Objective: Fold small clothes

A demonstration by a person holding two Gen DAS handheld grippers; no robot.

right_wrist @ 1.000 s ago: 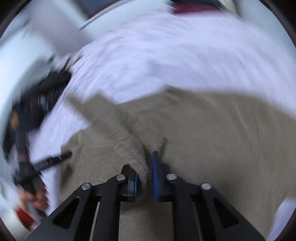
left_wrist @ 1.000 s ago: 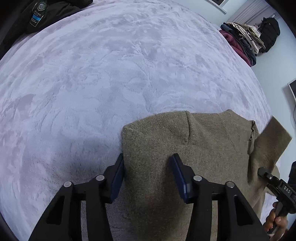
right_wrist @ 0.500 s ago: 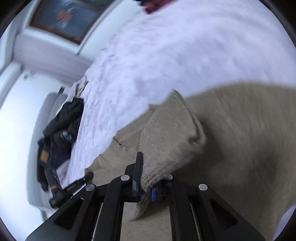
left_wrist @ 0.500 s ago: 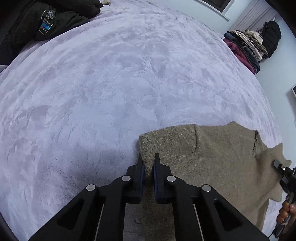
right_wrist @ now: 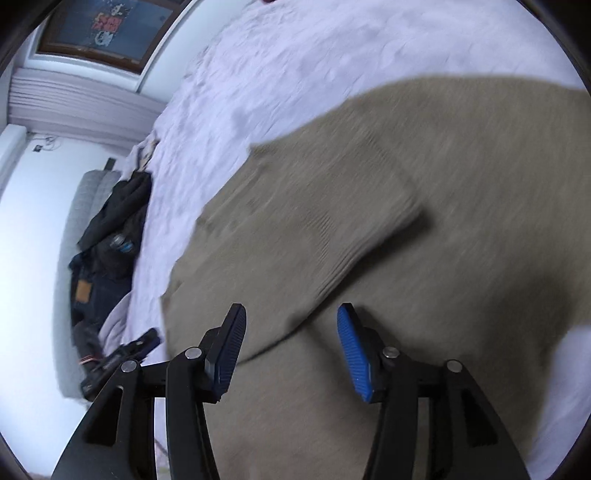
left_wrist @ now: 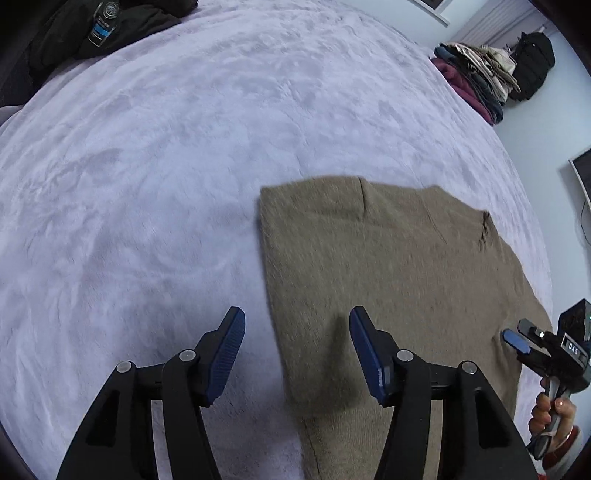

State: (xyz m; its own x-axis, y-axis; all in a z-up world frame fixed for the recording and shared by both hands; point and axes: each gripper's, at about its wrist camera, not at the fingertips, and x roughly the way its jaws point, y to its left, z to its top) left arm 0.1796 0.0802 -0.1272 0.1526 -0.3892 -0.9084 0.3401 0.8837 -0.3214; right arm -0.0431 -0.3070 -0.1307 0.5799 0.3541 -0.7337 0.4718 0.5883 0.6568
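Jaws of left gripper (left_wrist: 297,350) have just been opening, now apart and gripping nothing, straddling the near left edge of the olive-brown knitted sweater (left_wrist: 399,266) on the lilac plush bed (left_wrist: 155,192). Sweater's long axis runs 6 to 12, body spreading toward 2. Right gripper (right_wrist: 290,341) jaws likewise just opened, empty, folded sleeve at 12.

The left gripper (left_wrist: 297,354), jaws just opened, hovers over the near-left edge of the flat olive-brown knitted sweater (left_wrist: 399,266) on the lilac plush blanket (left_wrist: 166,184).

the sweater (left_wrist: 388,266) lies flat on the bed (left_wrist: 184,166), toward its near right part. far beyond the sweater, at the bed's far right edge, sits a stack of folded clothes (left_wrist: 476,79); dark garments (left_wrist: 92,33) lie at the bed's far left corner.
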